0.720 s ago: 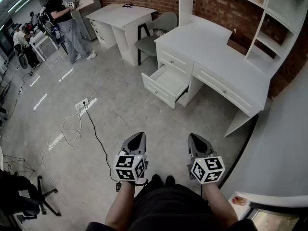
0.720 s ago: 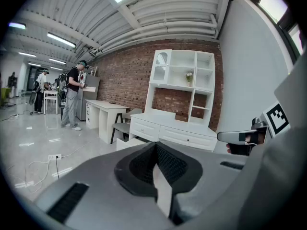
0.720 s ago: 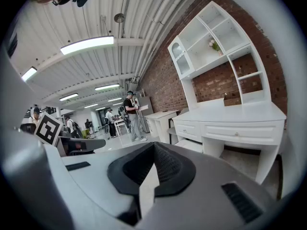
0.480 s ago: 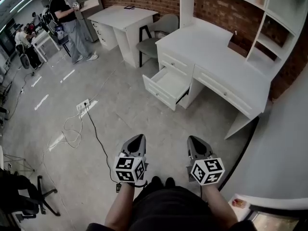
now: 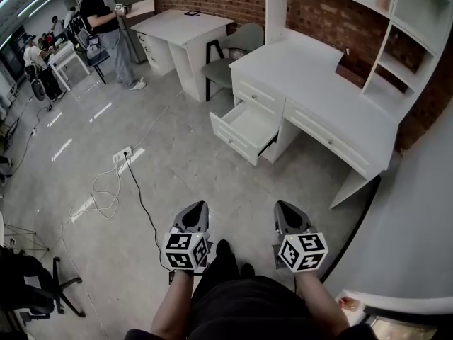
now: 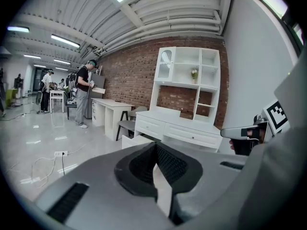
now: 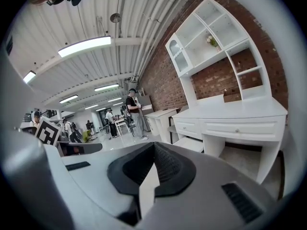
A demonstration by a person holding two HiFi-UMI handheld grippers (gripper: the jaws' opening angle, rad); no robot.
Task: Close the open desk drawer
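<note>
A white desk (image 5: 333, 83) stands against the brick wall at upper right. Its lower left drawer (image 5: 244, 129) is pulled out and looks empty inside. Both grippers hang low in the head view, well short of the desk, over the concrete floor. My left gripper (image 5: 196, 208) is shut with nothing in it, and my right gripper (image 5: 286, 207) is also shut and empty. In the left gripper view the left gripper (image 6: 154, 145) points toward the drawer (image 6: 128, 139). The right gripper (image 7: 153, 145) has the drawer (image 7: 190, 143) just right of its tips.
A grey chair (image 5: 230, 48) and a second white desk (image 5: 180, 27) stand left of the drawer. A power strip with a black cable (image 5: 122, 152) lies on the floor to the left. A grey wall (image 5: 417, 211) closes the right side. A person (image 5: 106, 27) stands far back.
Both grippers have slid slightly down in the head view, toward my body. One foot has stepped forward between them. The drawer stays open.
</note>
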